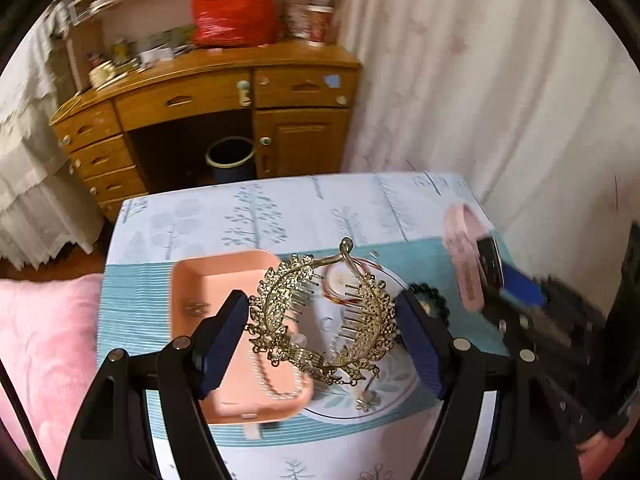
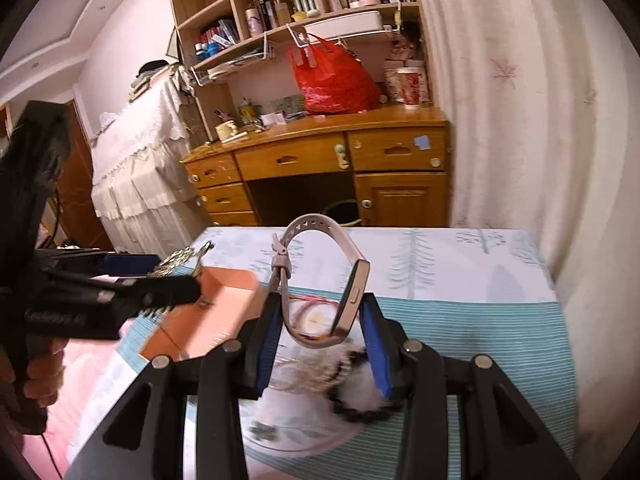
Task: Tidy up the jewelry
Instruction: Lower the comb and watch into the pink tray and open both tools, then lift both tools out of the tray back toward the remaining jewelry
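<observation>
My left gripper (image 1: 322, 312) is shut on a gold comb tiara (image 1: 320, 320) and holds it above the table, between a pink tray (image 1: 224, 280) and a white plate (image 1: 376, 400). The tray holds a pearl chain (image 1: 276, 384) and a small ornament (image 1: 196, 308). My right gripper (image 2: 322, 320) is shut on a pink smartwatch (image 2: 348, 292), held above the plate (image 2: 304, 436). A red string bracelet (image 2: 312, 304) and a black bead bracelet (image 2: 360, 400) lie on the plate. The watch also shows at the right of the left wrist view (image 1: 468, 256).
The table has a tree-print cloth (image 1: 248, 216) and stands by a white curtain (image 1: 480, 80). A wooden desk (image 1: 224, 108) with a red bag (image 1: 232, 12) stands behind. A pink bedcover (image 1: 44, 340) lies left of the table.
</observation>
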